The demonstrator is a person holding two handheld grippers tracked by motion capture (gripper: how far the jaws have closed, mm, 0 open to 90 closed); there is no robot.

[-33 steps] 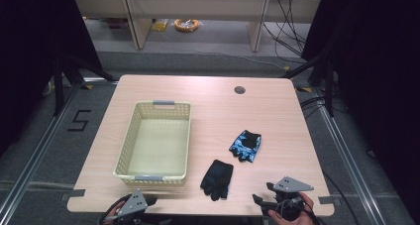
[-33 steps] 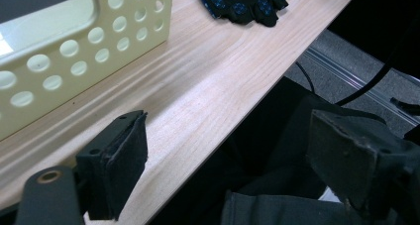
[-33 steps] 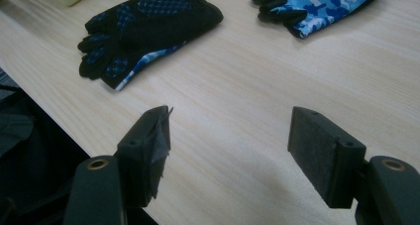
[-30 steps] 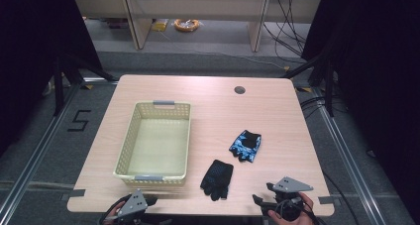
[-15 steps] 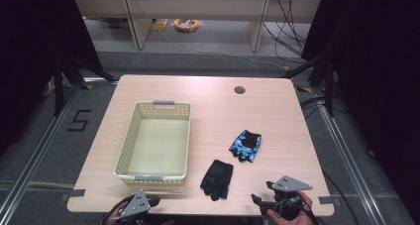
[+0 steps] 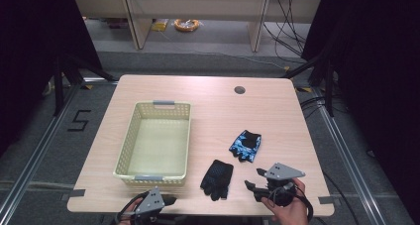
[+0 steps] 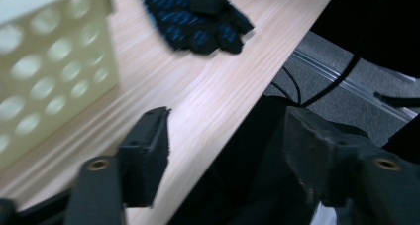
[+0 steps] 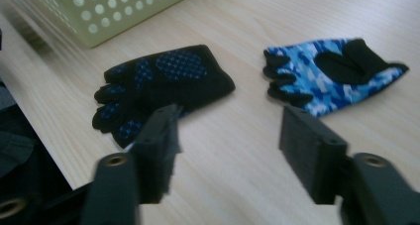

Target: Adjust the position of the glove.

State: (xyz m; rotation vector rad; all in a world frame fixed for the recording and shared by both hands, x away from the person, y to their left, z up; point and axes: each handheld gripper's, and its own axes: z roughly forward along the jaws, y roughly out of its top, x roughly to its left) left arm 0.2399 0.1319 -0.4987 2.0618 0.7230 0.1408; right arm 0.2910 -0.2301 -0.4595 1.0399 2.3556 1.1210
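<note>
A black glove (image 6: pixel 217 179) lies flat near the table's front edge, and a blue camouflage glove (image 6: pixel 245 145) lies just behind it to the right. My right gripper (image 6: pixel 253 178) is held open over the table right of the black glove, with nothing between its jaws. The right gripper view has the black glove (image 8: pixel 158 81) ahead to the left, the blue glove (image 8: pixel 332 71) ahead to the right, and the open right gripper (image 8: pixel 230 131). My left gripper (image 6: pixel 168 201) is open at the front edge below the basket; the open left gripper (image 7: pixel 228 136) looks along the edge toward the black glove (image 7: pixel 198 17).
An empty cream perforated basket (image 6: pixel 126 144) stands on the left half of the wooden table (image 6: pixel 213 111), its wall (image 7: pixel 54 61) close by my left gripper. A round cable hole (image 6: pixel 239 90) sits at the back. The table drops off to a dark floor with cables (image 7: pixel 317 91).
My left gripper has shifted right along the front edge, toward the black glove. The right gripper has barely moved. Both gloves and the basket lie as before.
</note>
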